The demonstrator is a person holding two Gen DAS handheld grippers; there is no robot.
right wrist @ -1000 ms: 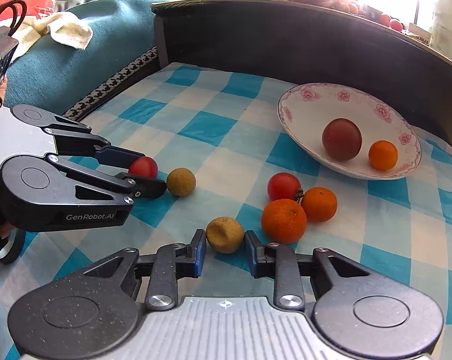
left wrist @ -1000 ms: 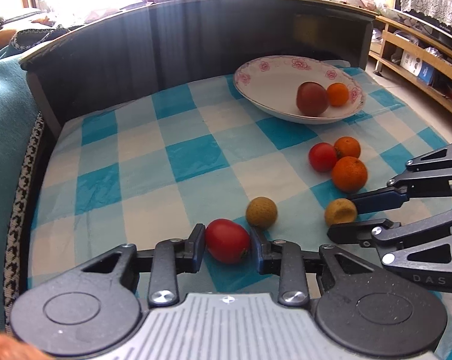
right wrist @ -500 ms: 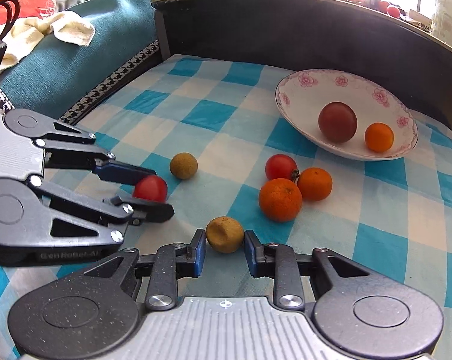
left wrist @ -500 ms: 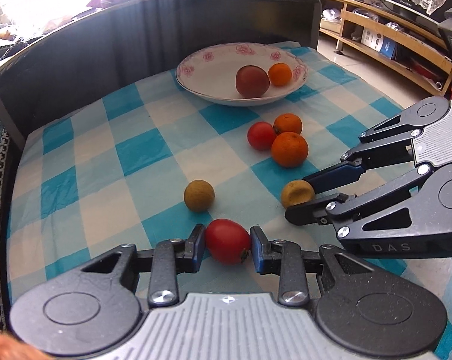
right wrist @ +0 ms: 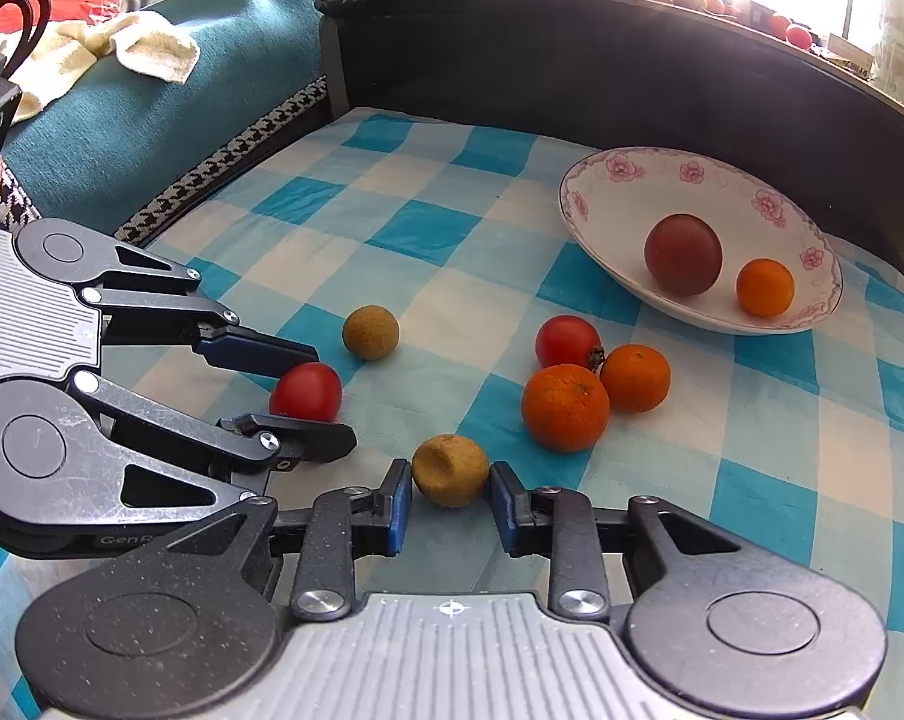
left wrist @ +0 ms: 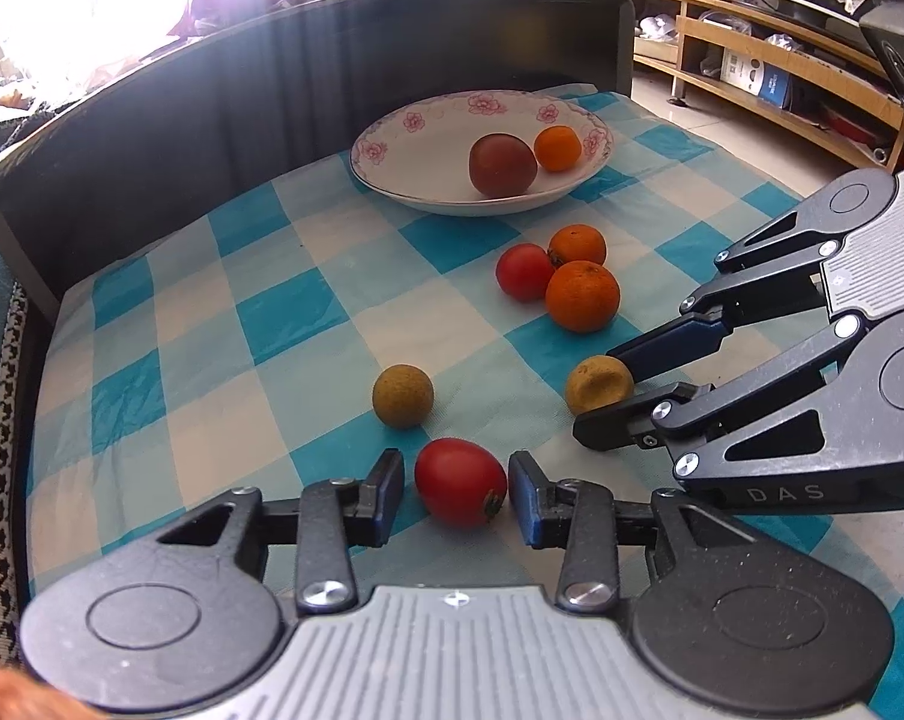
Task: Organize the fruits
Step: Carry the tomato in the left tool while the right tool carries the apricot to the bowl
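Note:
My left gripper (left wrist: 457,489) is closed around a red tomato (left wrist: 461,481), with slim gaps at both pads; it also shows in the right wrist view (right wrist: 307,391). My right gripper (right wrist: 446,497) is shut on a dented brown fruit (right wrist: 450,470), seen from the left wrist too (left wrist: 599,384). A floral white bowl (left wrist: 404,144) at the back holds a dark red fruit (left wrist: 502,163) and a small orange (left wrist: 557,148). A round brown fruit (left wrist: 403,395), a second tomato (left wrist: 524,272) and two oranges (left wrist: 582,295) lie on the checked cloth.
A dark curved wall (left wrist: 212,102) rims the table's back and left. A teal sofa (right wrist: 152,114) with a cream towel (right wrist: 146,48) lies to the left. Wooden shelves (left wrist: 770,78) stand to the right.
Both grippers have moved a little forward towards the bowl with their fruits. The left gripper's pads now show slight gaps beside the tomato.

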